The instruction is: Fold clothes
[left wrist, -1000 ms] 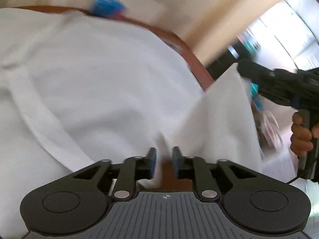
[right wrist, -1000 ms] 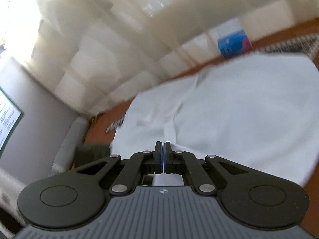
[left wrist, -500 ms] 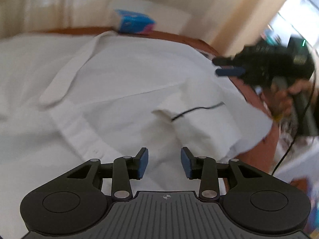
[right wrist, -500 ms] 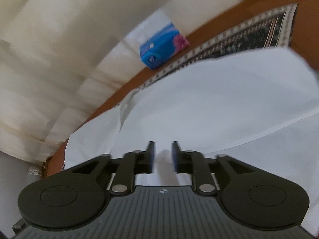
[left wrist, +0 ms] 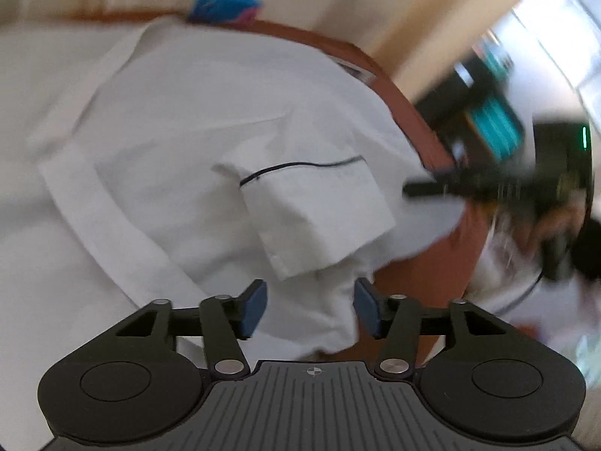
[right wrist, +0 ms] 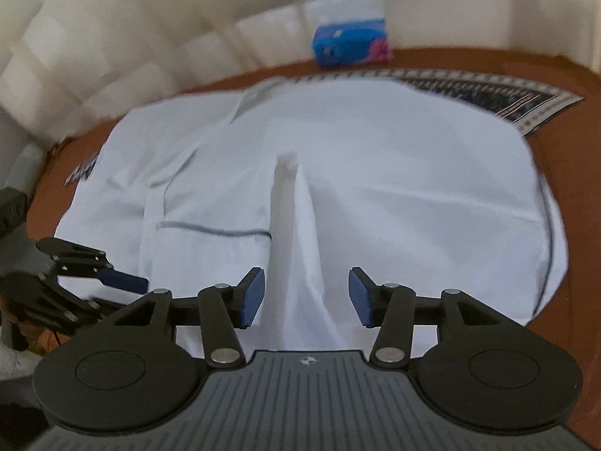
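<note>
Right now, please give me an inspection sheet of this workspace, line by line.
Surface: brown table, patterned mat under the shirt.
Job's things: white shirt spread flat, sleeve folded across it, one ridge standing up.
Clutter: blue pack at the far edge.
Grippers: left tongs and right tongs both opening, cloth between the pads but not pinched.
Cables: thin black cable near the right gripper, blurred.
Surroundings: pale curtain behind the table.

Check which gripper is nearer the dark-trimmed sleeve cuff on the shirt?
Left. The left gripper, jaws opening, sits right at the sleeve cuff; the right gripper, also opening, straddles a raised fold beside it.
</note>
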The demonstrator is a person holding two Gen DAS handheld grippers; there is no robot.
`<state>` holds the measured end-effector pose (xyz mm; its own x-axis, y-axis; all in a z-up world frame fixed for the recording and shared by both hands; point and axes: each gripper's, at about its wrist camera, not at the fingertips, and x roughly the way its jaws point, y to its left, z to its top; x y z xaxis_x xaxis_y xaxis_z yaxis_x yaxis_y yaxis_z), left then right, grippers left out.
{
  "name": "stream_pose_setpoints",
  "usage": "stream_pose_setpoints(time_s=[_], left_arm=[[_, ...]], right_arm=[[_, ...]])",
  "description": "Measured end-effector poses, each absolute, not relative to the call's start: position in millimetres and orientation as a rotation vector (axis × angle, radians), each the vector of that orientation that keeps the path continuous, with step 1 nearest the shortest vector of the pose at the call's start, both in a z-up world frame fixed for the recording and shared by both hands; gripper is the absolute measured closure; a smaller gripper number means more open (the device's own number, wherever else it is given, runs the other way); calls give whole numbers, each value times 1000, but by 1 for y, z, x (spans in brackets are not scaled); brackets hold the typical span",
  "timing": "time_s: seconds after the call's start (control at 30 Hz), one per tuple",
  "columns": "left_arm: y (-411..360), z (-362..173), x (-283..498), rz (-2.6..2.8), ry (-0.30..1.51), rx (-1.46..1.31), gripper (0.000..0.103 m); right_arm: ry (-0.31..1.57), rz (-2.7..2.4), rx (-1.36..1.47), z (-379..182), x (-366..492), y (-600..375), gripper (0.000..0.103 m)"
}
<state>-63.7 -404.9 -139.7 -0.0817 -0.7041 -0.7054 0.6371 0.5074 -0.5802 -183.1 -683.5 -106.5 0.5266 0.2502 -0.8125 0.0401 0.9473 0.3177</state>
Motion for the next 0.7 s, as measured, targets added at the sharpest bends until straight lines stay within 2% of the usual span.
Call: stream_pose_setpoints(time_s=[0.17, 0.37, 0.43, 0.47, 0.5, 0.53, 0.57, 0.6, 0.7], left_arm=[[-402, -169, -51, -902, 1371, -461, 33], [-397, -173, -57, -736, 1336, -545, 32], [-403, -175, -57, -705, 1319, -565, 36], [-407, -177, -56, -696, 1315, -579, 66], [-411, -177, -56, -705, 1322, -601, 86], [-415, -176, -56, -716, 1328, -624, 87], [-418, -170, -57, -745, 1319, -659, 93], [-421, -162, -57, -777, 1307, -682, 96], [-427, -135, -53, -840, 1251, -750, 98]], right_arm=[[1043, 225, 344, -118, -180, -697, 49], [1052, 322, 343, -124, -178, -703, 49], [1060, 343, 352, -129, -177, -706, 49], [1066, 354, 359, -132, -176, -707, 49], [1073, 365, 366, -134, -176, -708, 52], [1082, 376, 373, -137, -175, -710, 64], [1092, 388, 379, -139, -174, -711, 72], [1099, 398, 386, -139, -174, -712, 89], [1112, 429, 377, -138, -174, -712, 97]])
